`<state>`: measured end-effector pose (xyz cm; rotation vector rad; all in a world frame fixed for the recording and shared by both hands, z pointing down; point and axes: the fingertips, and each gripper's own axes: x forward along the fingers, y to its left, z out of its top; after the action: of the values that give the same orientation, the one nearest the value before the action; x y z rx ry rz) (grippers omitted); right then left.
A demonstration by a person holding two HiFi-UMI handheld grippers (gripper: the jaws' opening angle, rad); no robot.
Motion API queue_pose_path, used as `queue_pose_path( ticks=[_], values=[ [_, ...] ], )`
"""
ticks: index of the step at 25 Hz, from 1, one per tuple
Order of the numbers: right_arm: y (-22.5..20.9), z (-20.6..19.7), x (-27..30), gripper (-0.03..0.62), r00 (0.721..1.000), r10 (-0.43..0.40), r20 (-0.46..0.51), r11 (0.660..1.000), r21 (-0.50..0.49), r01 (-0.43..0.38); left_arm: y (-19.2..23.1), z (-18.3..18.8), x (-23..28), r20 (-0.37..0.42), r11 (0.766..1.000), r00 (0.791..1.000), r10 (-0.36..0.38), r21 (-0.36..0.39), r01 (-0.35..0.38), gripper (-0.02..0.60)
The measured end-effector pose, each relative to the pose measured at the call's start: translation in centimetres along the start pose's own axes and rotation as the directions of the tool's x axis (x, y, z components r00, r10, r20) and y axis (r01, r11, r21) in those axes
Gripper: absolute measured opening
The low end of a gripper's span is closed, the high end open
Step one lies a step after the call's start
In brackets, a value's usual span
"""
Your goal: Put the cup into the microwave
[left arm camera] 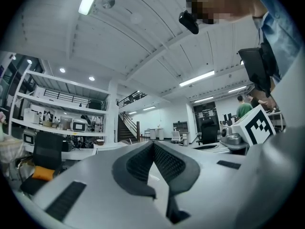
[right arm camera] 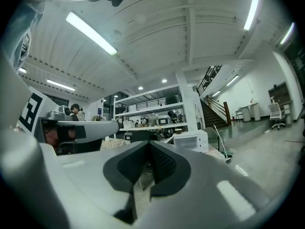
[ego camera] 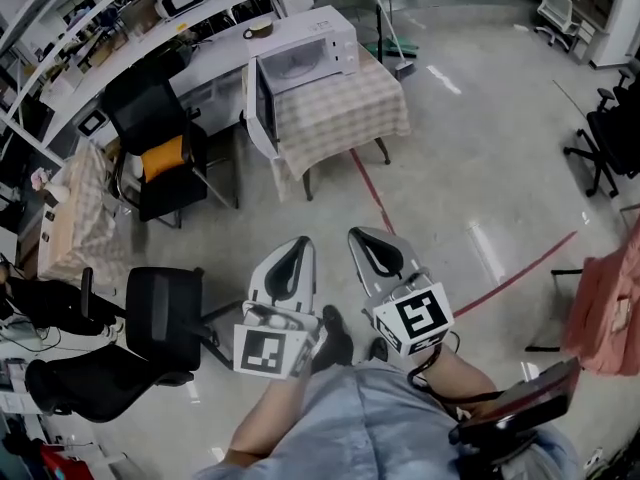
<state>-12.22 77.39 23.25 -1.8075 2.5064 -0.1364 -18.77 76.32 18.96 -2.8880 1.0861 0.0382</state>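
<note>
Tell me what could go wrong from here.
Both the left tongs and right tongs are shut and empty and no cup shows: the task may stall.
The microwave door stands open at the table edge; an approach could knock it.
The black chair at left could snag a leg.

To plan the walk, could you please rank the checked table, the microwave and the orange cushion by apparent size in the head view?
1. checked table
2. microwave
3. orange cushion
All lie at a roughly similar distance, so the order seems safe.
</note>
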Motion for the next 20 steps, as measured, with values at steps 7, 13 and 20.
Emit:
queue_pose_path(
  ticks=[7,13,20],
  values=[
    [-2.4,-0.5,4.6,0.002,1.000,-0.002,-0.003,1.000,-0.013,0.002,4.0,-2.0,3.8,-0.012,0.999,1.000,-0.005,-0.043,0.004,0.005],
    [-3.3,0.1,12.2,0.002,1.000,0.024,-0.001,1.000,-0.012,-0.024,9.8,-1.7,7.9,-0.024,1.000,0.999,-0.022,-0.016,0.022,0.005],
    [-3.6,1.0,20.3,0.002,0.999,0.043,-0.017,0.999,-0.027,-0.044,16.5,-1.5,11.6,0.003,0.999,1.000,-0.013,-0.044,0.013,0.005]
  ],
)
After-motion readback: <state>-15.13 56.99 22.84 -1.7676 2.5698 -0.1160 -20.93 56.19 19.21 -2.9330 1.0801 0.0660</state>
